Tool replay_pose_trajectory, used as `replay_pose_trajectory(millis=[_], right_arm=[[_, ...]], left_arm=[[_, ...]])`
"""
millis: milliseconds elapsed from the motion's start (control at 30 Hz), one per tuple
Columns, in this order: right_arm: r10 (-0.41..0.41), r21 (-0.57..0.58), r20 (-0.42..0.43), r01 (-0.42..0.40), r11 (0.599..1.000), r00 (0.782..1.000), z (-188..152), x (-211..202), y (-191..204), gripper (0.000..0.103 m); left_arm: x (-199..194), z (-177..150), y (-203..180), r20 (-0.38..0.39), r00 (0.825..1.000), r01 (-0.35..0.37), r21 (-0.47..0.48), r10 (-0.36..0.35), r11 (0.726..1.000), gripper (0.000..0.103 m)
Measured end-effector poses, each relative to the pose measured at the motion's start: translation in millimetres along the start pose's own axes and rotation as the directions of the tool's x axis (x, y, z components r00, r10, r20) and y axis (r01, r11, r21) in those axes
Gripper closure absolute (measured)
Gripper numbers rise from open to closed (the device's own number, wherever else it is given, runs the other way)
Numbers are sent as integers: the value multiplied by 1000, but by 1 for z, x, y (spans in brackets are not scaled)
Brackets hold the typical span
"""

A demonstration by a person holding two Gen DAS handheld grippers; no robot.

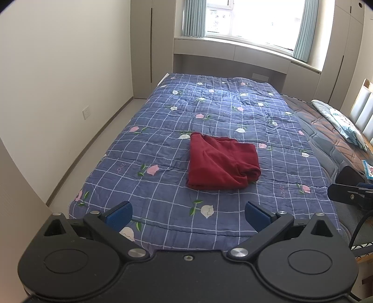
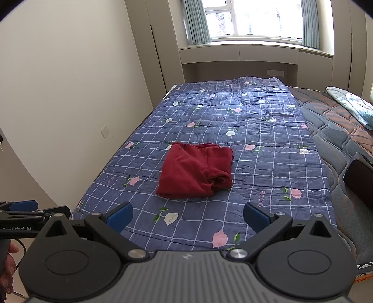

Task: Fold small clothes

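Grippers: both my left gripper and my right gripper hover off the near edge of the bed with their blue pads spread wide and nothing between them
Bed: the quilt, blue with a white grid and flowers, covers most of the mattress and runs away from me toward the window; a bare strip of mattress shows along its right side
Garment: one dark red garment lies on the quilt, straight ahead of both grippers and well apart from them; it already looks folded into a compact block
Axis: I judge its longer side runs roughly away from me, with the bulkier, bunched end at the near right corner
Nearer hand: from the right wrist view the garment sits slightly left of centre, from the left wrist view slightly right of centre, so it lies between my two hands; neither looks clearly nearer
Containers: none in sight, no basket or box to put it in
Side items: a pale patterned pillow rests at the far right by the headboard, well clear of the garment
Next move, as I judge it: reach forward and down to the loose near right corner
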State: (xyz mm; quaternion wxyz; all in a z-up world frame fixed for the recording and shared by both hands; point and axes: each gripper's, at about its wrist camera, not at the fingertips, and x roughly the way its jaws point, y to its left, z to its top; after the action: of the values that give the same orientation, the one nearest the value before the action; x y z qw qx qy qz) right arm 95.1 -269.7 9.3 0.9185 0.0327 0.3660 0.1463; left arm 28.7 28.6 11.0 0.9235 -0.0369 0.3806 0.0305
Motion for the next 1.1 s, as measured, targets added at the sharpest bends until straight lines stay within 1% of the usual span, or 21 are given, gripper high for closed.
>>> replay_pose_trajectory(millis=[200, 1100], right_arm=[[-5, 9, 0, 5, 1000, 1000, -4, -2, 2, 0], [-18, 28, -7, 19, 999, 1000, -1, 1, 10, 0]], left_arm=[[-1, -1, 0, -2, 1000, 4, 5, -4, 1000, 1], [0, 0, 1, -11, 1000, 13, 13, -13, 1000, 1]])
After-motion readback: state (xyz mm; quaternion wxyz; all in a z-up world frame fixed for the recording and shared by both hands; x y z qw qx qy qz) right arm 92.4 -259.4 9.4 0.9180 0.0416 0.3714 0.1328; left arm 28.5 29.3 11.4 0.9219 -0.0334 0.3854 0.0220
